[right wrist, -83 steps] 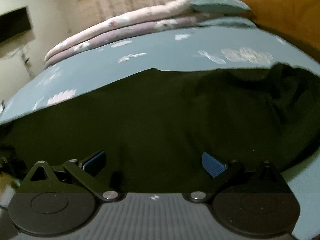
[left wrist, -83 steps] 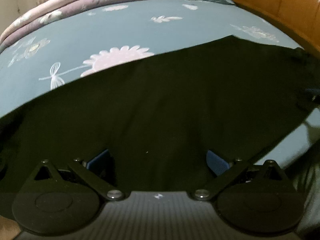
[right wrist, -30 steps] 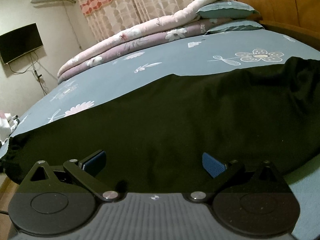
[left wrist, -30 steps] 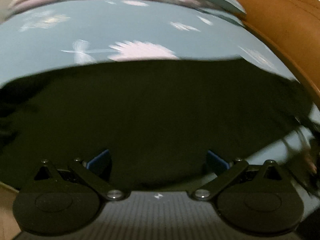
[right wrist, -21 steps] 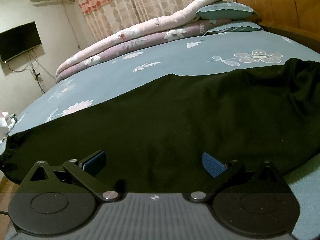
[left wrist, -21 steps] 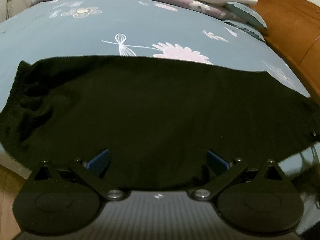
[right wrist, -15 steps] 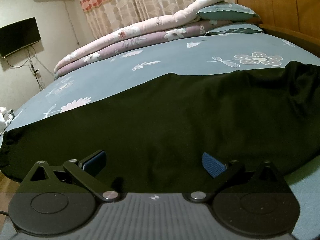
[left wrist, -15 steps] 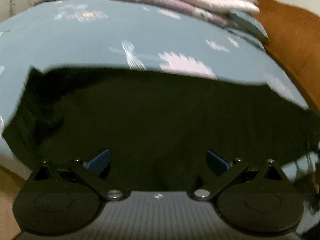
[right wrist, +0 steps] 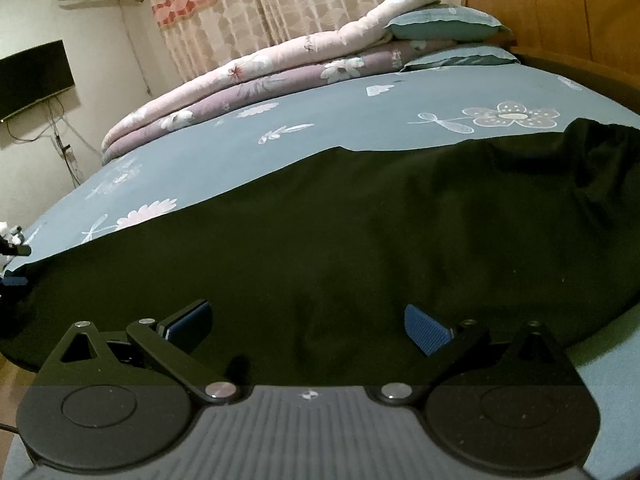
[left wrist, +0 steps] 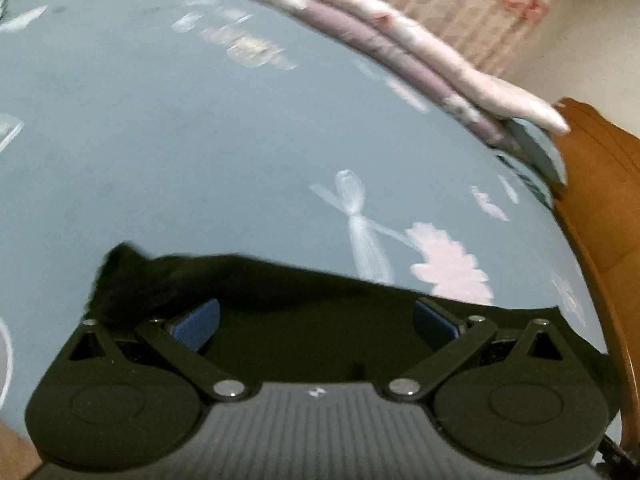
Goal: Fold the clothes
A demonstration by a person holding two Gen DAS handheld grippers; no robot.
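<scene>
A black garment lies spread flat across the near part of a blue-grey floral bedsheet. My right gripper hovers open over its near edge, blue pads wide apart with nothing between them. In the left wrist view the garment shows as a dark strip with a bunched corner at the left. My left gripper is open above that strip, close to the bunched corner, and holds nothing. This view is motion-blurred.
Folded pink and purple quilts and teal pillows are stacked at the far side of the bed. A wooden headboard rises on the right. A wall TV and patterned curtains stand beyond. The left gripper's tip shows at the garment's left end.
The left gripper has swung left and forward, so the garment's left end now sits right under it and far more bare sheet shows. The right gripper has stayed almost still.
</scene>
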